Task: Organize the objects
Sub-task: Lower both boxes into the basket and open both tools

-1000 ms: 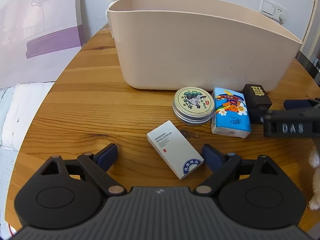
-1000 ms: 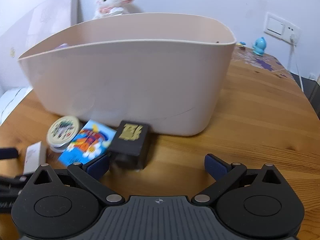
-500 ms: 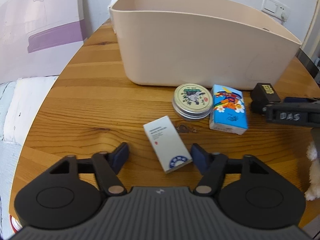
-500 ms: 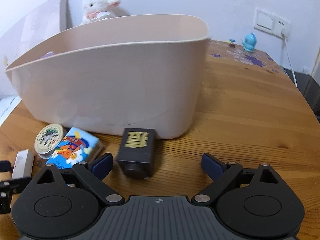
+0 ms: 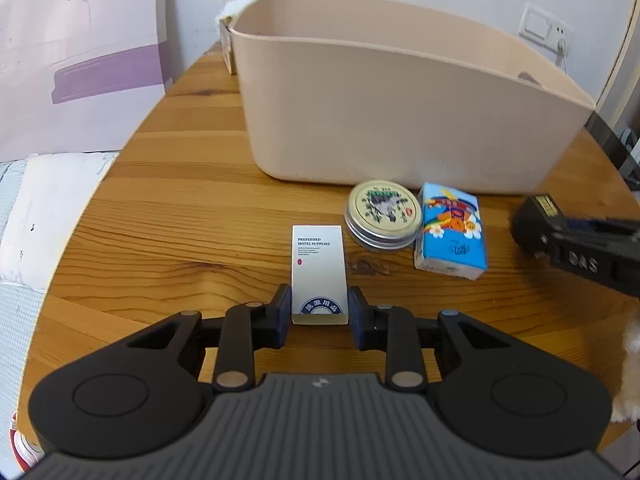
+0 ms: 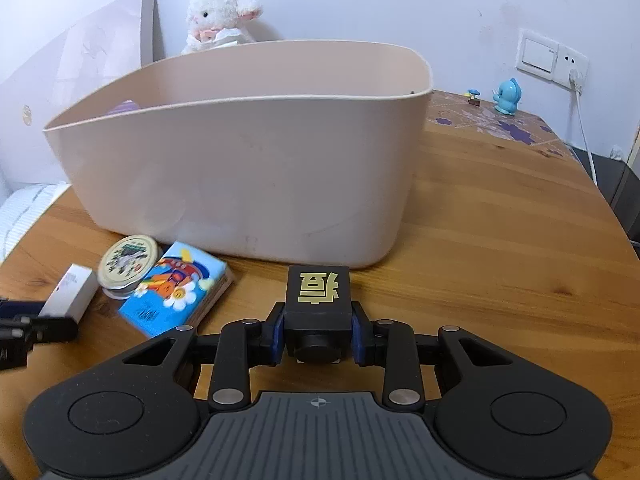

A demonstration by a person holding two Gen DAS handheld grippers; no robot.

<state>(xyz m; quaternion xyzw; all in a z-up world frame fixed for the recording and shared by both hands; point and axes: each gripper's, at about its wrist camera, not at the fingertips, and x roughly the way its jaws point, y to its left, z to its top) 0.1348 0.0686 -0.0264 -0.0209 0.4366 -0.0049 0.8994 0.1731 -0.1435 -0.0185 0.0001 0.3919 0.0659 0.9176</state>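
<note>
In front of the beige plastic bin (image 5: 400, 112), the left tool (image 5: 319, 312) clamps the white rectangular carton (image 5: 318, 272); the right tool (image 6: 318, 332) clamps the black gold-lettered box (image 6: 318, 296).

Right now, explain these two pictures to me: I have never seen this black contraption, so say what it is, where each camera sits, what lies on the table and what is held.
There is no robot here. A person holds a two-finger gripper in each hand, and a fisheye camera on each looks forward along its fingers.

The left wrist view shows the left gripper shut on a white hotel supplies box. The right wrist view shows the right gripper shut on a black box with a gold character.

On the wooden table stand a large beige bin, a round tin and a blue tissue pack beside the tin. A plush lamb sits behind the bin.
</note>
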